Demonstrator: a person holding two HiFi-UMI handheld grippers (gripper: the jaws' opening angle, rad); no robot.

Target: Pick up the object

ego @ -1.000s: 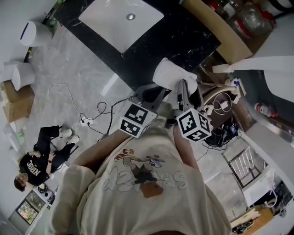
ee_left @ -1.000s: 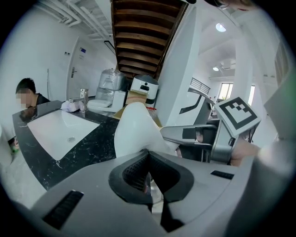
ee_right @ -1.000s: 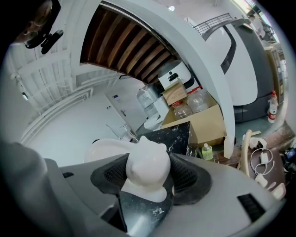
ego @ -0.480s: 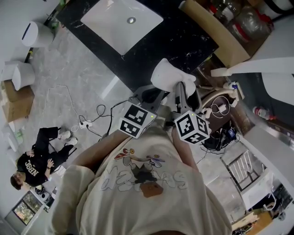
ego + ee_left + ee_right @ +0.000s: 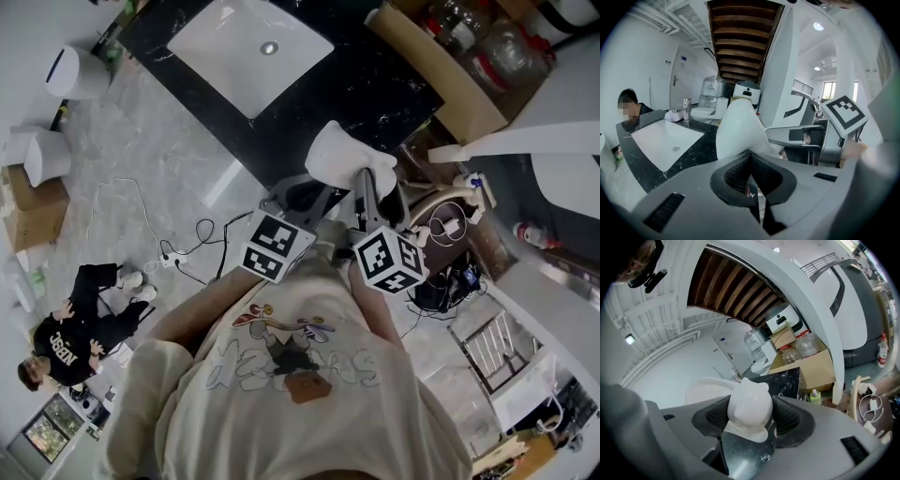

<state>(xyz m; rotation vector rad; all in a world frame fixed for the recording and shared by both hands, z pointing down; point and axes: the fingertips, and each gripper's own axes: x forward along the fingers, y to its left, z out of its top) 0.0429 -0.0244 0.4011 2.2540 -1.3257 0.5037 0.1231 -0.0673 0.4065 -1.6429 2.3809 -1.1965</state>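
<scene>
Glossy white figure (image 5: 349,157) with two rounded ears, mid-frame over the black counter (image 5: 375,75): right gripper (image 5: 752,417) clamps it, left gripper (image 5: 750,159) closed, pinching its lower edge. Upper right, box (image 5: 441,77) holds bottles (image 5: 497,42)

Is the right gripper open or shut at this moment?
Shut. The right gripper has both jaws pressed against the sides of the white object between them.

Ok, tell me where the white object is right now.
Centre of the head view: the white object is at the black countertop's near edge, clamped in the right gripper, with the left gripper pinching its left edge.
</scene>
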